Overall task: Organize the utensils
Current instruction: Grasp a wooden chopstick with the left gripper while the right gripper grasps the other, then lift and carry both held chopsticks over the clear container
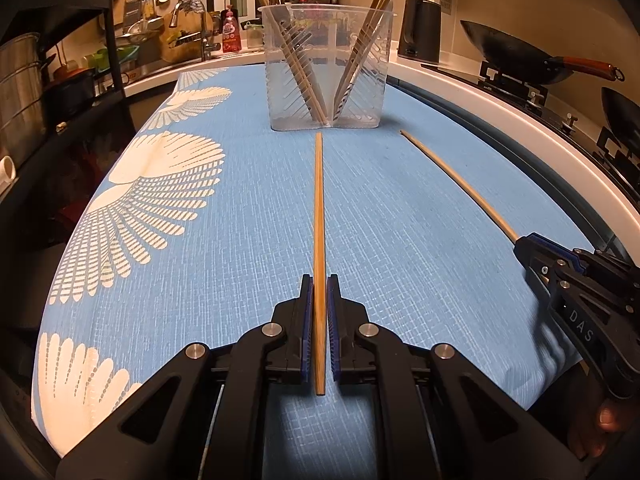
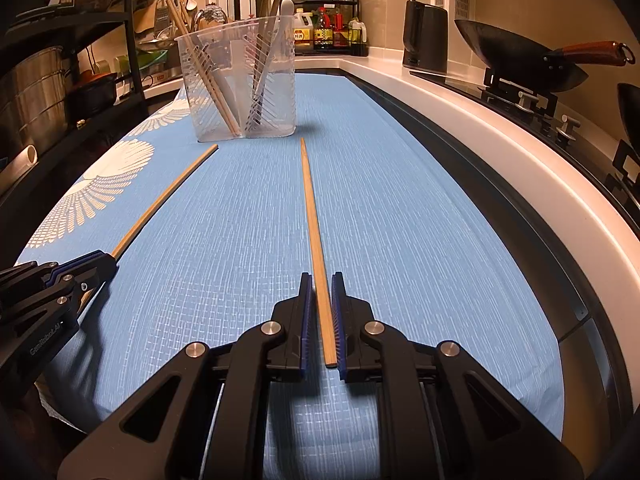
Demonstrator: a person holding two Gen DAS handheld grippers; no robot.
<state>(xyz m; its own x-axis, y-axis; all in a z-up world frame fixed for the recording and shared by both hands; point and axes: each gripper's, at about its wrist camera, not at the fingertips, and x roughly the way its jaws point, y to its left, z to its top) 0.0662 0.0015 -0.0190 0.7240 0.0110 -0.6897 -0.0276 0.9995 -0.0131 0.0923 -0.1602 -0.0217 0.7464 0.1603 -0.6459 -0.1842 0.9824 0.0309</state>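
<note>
Each of my grippers is shut on one wooden chopstick near its thick end. In the left wrist view my left gripper (image 1: 319, 280) clamps a chopstick (image 1: 319, 208) that points straight at the clear plastic utensil holder (image 1: 326, 68). Off to the right, my right gripper (image 1: 520, 242) grips the second chopstick (image 1: 460, 178). The right wrist view shows my right gripper (image 2: 321, 278) closed on its chopstick (image 2: 311, 216), with my left gripper (image 2: 110, 258) and its chopstick (image 2: 166, 200) at the left. The holder (image 2: 240, 80) stands upright with several chopsticks inside.
A blue tablecloth with white fan patterns (image 1: 200, 216) covers the table. To the right run a white counter edge (image 1: 520, 120), a stove with a wok (image 1: 516, 56) and a black kettle (image 1: 420, 32). A dark shelf with pots (image 1: 48, 80) stands left.
</note>
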